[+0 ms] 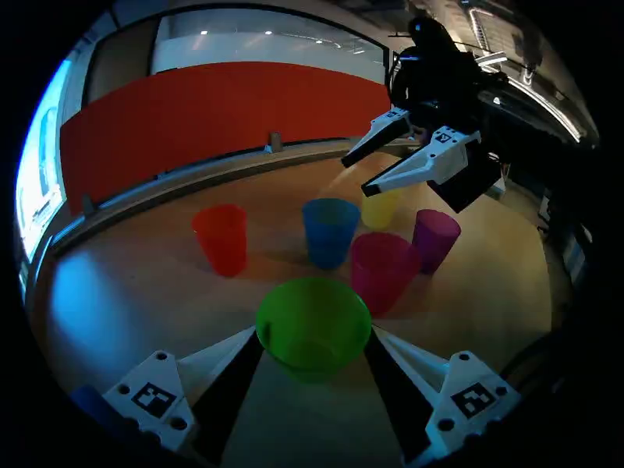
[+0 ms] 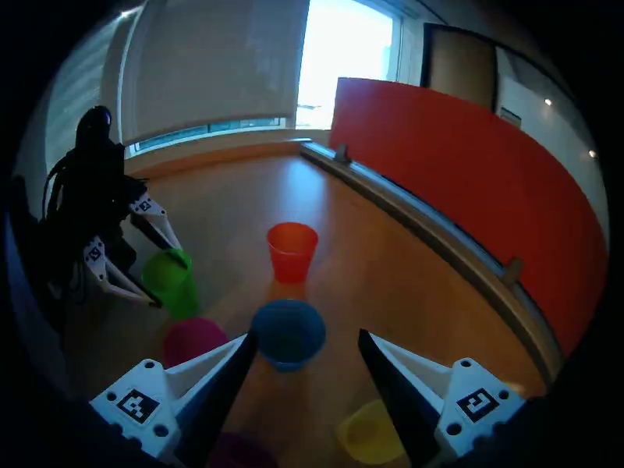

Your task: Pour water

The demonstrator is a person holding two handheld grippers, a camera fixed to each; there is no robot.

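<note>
A pale wooden tabletop (image 1: 140,304) runs along a red partition (image 1: 218,117), with a bright window (image 2: 347,54) behind. Six plastic cups cluster on the tabletop: an orange cup (image 1: 221,238), a blue cup (image 1: 330,230), a yellow cup (image 1: 380,209), a purple cup (image 1: 434,238), a magenta cup (image 1: 381,269) and, nearest, the green cup (image 1: 313,324). The cups sit close together, so in my judgement tilting the green cup could send its rim into the magenta cup just beside it and tip it over. A thin-walled cup may also buckle or slip if it is squeezed unevenly. Whether any cup holds water cannot be told. The left tongs (image 1: 312,337) look clenched on the green cup, one finger against each side, at a middling spread. The right tongs (image 2: 306,337) are spread wide and grasp nothing, hovering above the blue and yellow cups.
</note>
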